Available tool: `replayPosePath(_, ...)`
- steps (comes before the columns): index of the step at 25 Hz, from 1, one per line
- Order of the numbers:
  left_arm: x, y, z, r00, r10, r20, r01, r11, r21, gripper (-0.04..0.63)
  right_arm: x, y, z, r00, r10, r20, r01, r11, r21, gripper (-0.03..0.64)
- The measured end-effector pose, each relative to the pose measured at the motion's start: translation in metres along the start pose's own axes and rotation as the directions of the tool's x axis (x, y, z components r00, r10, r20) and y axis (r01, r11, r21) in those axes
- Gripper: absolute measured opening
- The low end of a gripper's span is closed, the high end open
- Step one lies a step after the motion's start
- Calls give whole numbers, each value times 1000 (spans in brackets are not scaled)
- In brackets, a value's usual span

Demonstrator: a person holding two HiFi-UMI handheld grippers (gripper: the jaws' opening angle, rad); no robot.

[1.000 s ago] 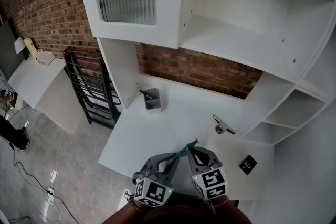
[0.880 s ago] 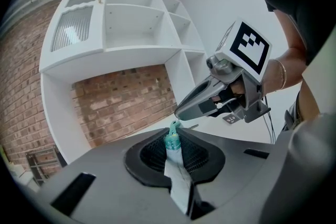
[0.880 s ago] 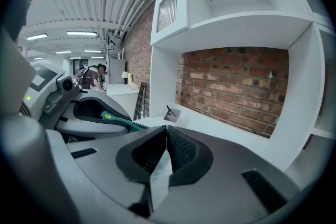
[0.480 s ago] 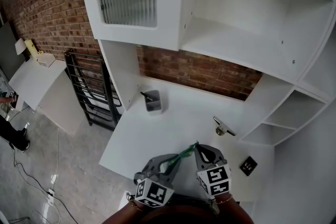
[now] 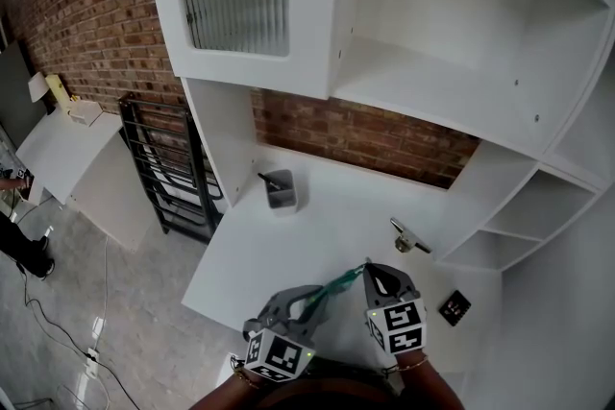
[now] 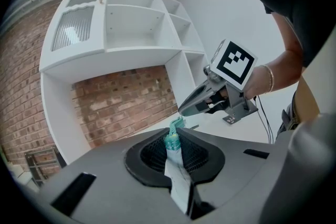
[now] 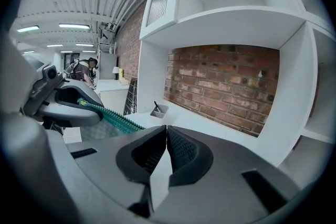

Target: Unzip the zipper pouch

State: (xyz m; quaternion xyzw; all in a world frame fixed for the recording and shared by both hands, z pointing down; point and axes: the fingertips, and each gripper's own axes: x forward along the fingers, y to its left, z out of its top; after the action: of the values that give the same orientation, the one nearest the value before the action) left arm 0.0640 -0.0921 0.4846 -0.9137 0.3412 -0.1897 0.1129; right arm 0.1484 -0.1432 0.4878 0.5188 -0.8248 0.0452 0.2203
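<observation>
Right tongs [image 5: 369, 269] shifted right; zipper pouch [image 5: 332, 285] stretched longer; left tongs [image 5: 309, 296] unmoved.

Bright even light, soft shadows; gripper views fisheye-warped, corners dark.

The head view looks steeply down from above the person onto the white desk [image 5: 317, 235], with the left gripper [image 5: 312, 298] and right gripper [image 5: 369, 270] near its bottom edge. The left gripper view sits just behind its own jaws and faces the wall, with the right gripper close ahead. The right gripper view likewise faces the wall, catching the left gripper at its left edge. All three views share the brick wall [image 5: 365, 134] and shelf unit [image 5: 432, 24].
</observation>
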Motion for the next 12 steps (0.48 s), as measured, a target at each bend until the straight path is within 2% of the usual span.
replayPosePath(12, -9, 1, -7, 1000, 1, -9, -1, 1000, 1, 26, 9, -4, -10, 1000, -16, -16, 16, 1000, 3, 6)
